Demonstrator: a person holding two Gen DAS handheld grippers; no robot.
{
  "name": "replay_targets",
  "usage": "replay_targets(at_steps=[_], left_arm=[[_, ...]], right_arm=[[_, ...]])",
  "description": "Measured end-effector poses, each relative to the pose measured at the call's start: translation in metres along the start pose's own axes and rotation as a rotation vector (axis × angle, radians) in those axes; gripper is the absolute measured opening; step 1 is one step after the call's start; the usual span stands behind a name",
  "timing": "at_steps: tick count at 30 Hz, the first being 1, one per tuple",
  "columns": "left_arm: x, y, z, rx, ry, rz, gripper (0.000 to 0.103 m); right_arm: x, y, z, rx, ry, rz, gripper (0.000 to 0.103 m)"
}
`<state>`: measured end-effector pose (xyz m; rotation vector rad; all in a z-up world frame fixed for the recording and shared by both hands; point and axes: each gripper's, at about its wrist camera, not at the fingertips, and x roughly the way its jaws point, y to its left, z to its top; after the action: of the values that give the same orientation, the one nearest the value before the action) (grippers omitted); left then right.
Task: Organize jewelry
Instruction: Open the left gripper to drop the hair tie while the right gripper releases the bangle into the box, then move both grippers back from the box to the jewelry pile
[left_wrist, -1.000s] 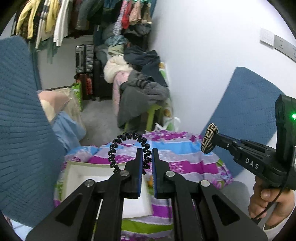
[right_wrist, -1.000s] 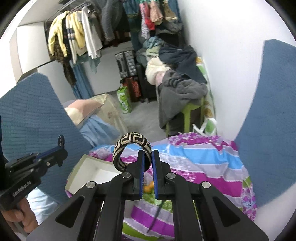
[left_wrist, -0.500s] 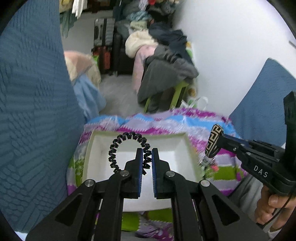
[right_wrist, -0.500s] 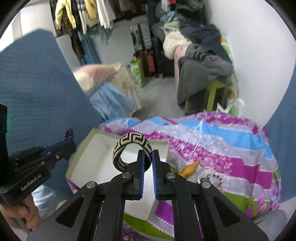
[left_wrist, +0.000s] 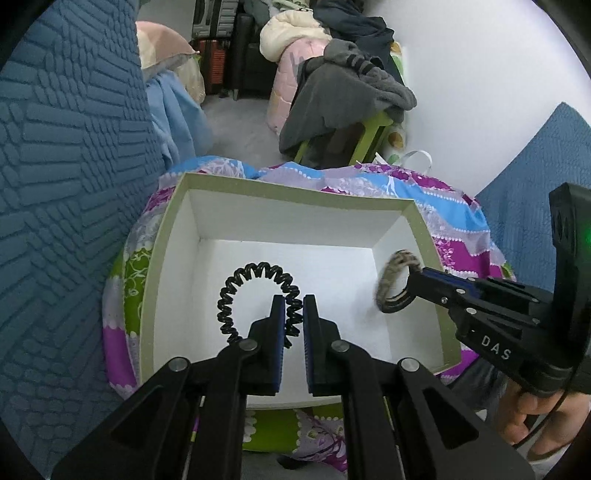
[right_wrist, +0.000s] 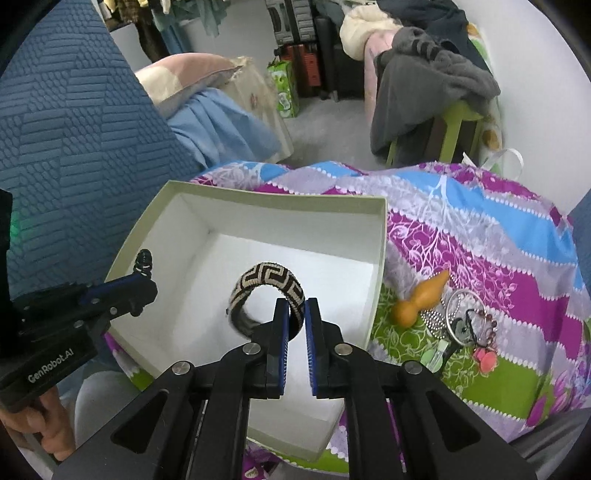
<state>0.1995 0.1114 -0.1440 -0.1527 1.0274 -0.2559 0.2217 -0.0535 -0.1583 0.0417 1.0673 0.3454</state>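
Bracelet (right_wrist: 266, 291) (blurred in left view) pinched by right tongs (right_wrist: 296, 317); left tongs (left_wrist: 293, 314) clamp coiled band (left_wrist: 255, 295) above box (left_wrist: 295, 199).

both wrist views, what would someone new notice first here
First, the big open white cardboard box on the purple floral cloth, with both grippers over it. The left gripper pinches a black spiral coil hair tie; the right gripper pinches a black-and-cream woven patterned bracelet. To the box's right on the cloth lie an orange gourd-shaped trinket and a small jewelry pile.
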Motion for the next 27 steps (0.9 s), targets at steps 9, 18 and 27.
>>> replay_targets(at_steps=[9, 18, 27], left_arm=[[-0.040, -0.007, 0.010, -0.022, -0.094, 0.012, 0.062], [-0.110, -0.051, 0.021, 0.014, -0.239, 0.002, 0.062], [-0.149, -0.099, 0.019, 0.027, -0.332, -0.018, 0.062]], right_arm=[[-0.047, 0.005, 0.012, -0.054, -0.085, 0.046, 0.034], [-0.143, 0.000, 0.020, -0.105, -0.285, 0.049, 0.059], [-0.209, -0.025, 0.004, -0.125, -0.411, 0.012, 0.065]])
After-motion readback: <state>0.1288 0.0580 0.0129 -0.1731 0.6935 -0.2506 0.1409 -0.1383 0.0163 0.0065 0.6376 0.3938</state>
